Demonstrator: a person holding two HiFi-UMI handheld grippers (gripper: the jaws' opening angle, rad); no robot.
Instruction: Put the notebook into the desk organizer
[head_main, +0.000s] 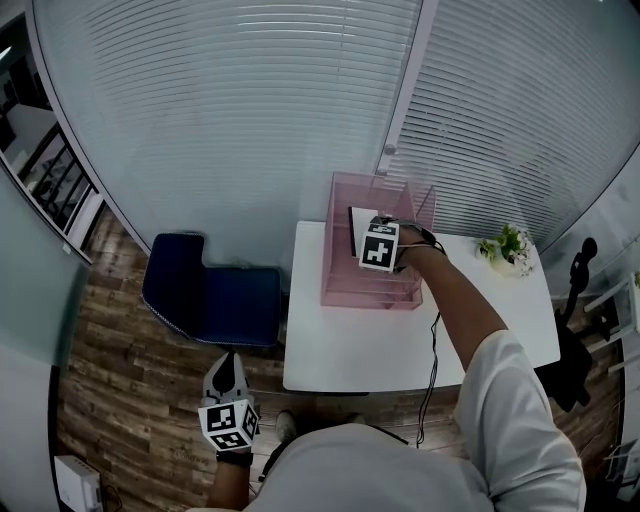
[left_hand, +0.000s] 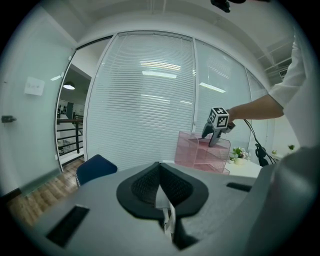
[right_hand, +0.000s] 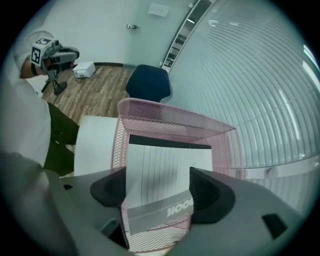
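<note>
Right hand-held gripper (right_hand: 157, 192) is hanging released, jaws wide, over the notebook (right_hand: 167, 160), which is lying in the pink desk organizer's (right_hand: 170, 112) top tray; left hand-held gripper (left_hand: 162, 192) is resting clenched, empty.

A white table (head_main: 400, 340) stands against glass walls hung with closed horizontal blinds (head_main: 230, 110). A blue chair (head_main: 210, 295) sits just beside its left edge on a wood-plank floor (head_main: 110, 350). A small potted plant (head_main: 508, 245) occupies the table's far right corner.

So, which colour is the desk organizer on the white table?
The desk organizer is pink wire mesh. It shows best in the right gripper view.
</note>
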